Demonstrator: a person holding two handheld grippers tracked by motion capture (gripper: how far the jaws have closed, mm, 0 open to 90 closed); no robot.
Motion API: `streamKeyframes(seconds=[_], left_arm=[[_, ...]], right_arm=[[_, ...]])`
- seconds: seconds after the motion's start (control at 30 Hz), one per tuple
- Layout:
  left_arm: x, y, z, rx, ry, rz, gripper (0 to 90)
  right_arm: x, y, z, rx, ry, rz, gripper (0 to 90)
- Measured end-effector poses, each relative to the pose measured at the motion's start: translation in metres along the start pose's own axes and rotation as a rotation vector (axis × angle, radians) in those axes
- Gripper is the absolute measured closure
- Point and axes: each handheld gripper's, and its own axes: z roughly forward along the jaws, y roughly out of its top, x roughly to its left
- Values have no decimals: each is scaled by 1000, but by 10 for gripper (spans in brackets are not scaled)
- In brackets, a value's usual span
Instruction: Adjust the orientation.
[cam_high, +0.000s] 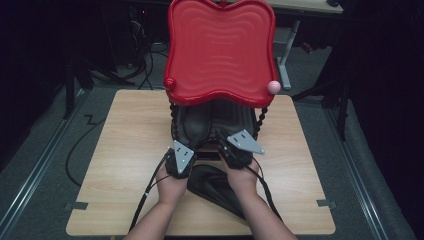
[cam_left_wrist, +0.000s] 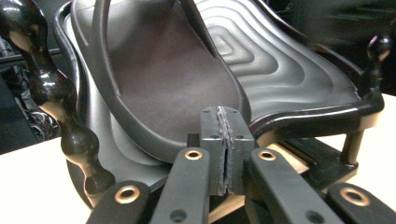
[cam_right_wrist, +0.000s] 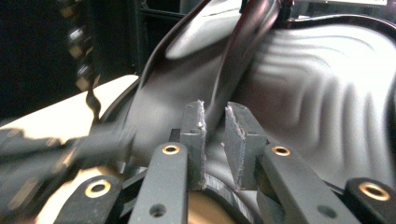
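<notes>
**Both grippers at the lower tray, sandal straight ahead**

Left gripper (cam_left_wrist: 225, 112), jaws pressed together at the near rim of the black sandal (cam_left_wrist: 173, 88); unclear whether pinching that rim or merely shut just in front of it. Right gripper (cam_right_wrist: 215, 109), jaws slightly apart, with the sandal's strap (cam_right_wrist: 233, 60) rising just beyond the gap.

Sandal lying on the black ridged tray (cam_left_wrist: 289, 70), long axis pointing away from both grippers, near end toward the person. Both hands about equally near, side by side at the tray's front edge.

Directly overhead, the red tray (cam_high: 220, 50), limiting any lift. Turned post (cam_left_wrist: 51, 88) close on the left. On the table (cam_high: 130, 150) between the forearms, a dark object (cam_high: 212, 185), likely in the way of a straight pull back.
</notes>
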Motion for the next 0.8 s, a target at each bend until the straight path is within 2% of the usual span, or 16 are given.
streamKeyframes(seconds=[0.07,0.13,0.2,0.3,0.4,0.53,0.57,0.6,0.7,0.77,0.8], left_arm=[[1,0,6,10,19,6,883],[2,0,13,29,25,-1,884],[3,1,16,27,36,-12,883],[0,5,12,3,16,-24,851],[-8,7,-7,-37,-17,17,781],[-11,-2,-37,-48,-37,22,742],[-11,-6,-45,-39,-38,20,720],[-11,-11,-53,-31,-46,19,720],[-11,-27,-71,28,-48,33,684],[-10,-39,-83,61,-64,26,669],[-10,-43,-87,65,-64,28,655]], right_arm=[[-1,-10,-19,-3,16,-3,771],[-4,-22,-38,0,25,-7,770],[-8,-35,-54,11,33,-8,768],[-15,-50,-73,26,22,-20,758],[-31,-68,-100,55,13,9,720],[-39,-77,-113,77,5,17,681],[-44,-87,-119,100,7,38,665],[-44,-87,-119,100,7,38,653],[-51,-99,-125,145,6,50,624],[-55,-107,-127,181,-14,32,612],[-60,-113,-127,215,-25,39,604]])
